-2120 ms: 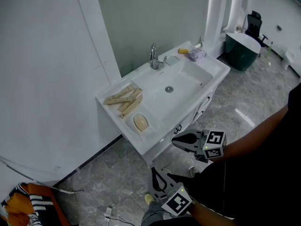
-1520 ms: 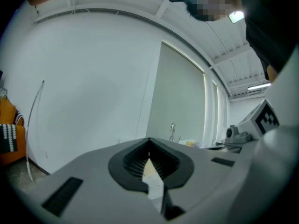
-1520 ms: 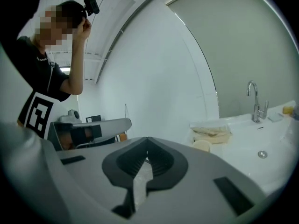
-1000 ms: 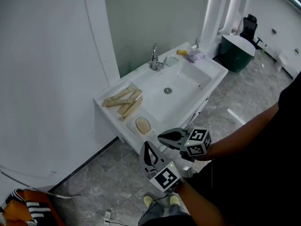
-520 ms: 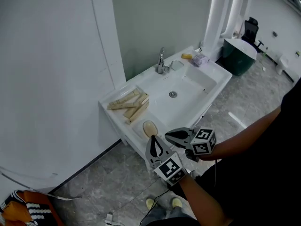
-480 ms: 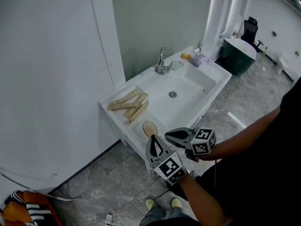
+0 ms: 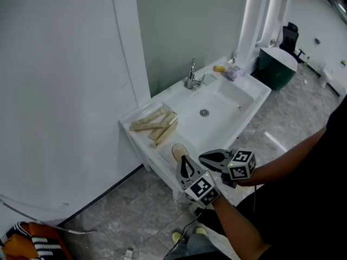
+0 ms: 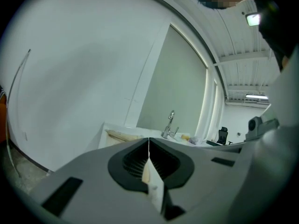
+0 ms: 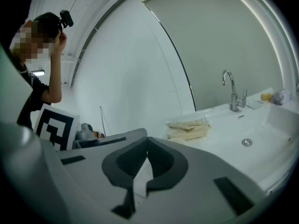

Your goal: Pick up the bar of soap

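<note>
the bar of soap [image 7: 179,150] lay on the near corner of the white washbasin [image 7: 255,89], just in front of a pile of wooden sticks [image 7: 154,125]. the left gripper [image 7: 184,161], jaws clenched on nothing, hung just beside the soap; contact could not be told. the right gripper [image 7: 204,157], likewise closed and empty, hung alongside it.
</note>
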Demonstrator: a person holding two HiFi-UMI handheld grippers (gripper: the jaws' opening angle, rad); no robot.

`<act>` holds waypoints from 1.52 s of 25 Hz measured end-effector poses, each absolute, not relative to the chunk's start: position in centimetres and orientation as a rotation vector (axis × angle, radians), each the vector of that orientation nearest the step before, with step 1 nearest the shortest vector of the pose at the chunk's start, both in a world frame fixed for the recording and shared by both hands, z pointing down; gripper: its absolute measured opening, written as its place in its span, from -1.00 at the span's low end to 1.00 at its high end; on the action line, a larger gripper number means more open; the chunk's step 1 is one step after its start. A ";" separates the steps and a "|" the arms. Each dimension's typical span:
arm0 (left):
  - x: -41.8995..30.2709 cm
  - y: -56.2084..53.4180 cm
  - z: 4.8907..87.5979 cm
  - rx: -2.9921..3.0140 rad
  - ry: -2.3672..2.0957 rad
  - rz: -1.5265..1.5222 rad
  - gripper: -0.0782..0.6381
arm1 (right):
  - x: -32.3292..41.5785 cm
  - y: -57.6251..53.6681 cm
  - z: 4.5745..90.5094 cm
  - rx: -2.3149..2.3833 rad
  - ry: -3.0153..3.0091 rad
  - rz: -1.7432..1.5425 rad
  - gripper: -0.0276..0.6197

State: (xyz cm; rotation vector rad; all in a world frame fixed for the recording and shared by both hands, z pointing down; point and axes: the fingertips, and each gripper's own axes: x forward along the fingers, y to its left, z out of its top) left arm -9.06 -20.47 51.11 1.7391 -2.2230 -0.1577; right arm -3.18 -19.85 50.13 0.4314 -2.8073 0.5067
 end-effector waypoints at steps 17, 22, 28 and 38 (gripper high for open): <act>-9.4 -24.2 54.8 1.688 -2.203 -0.045 -0.76 | -1.9 -23.1 51.2 0.507 -2.773 0.487 -0.90; -9.5 -24.6 56.3 1.642 -2.201 -0.017 -0.74 | -1.7 -23.1 51.1 0.496 -2.780 0.483 -0.90; -9.2 -25.3 57.1 1.615 -2.192 0.006 -0.57 | -1.4 -23.5 50.8 0.481 -2.790 0.462 -0.90; -9.2 -26.5 58.6 1.572 -2.164 0.044 -0.27 | -1.1 -24.3 50.6 0.470 -2.801 0.482 -0.90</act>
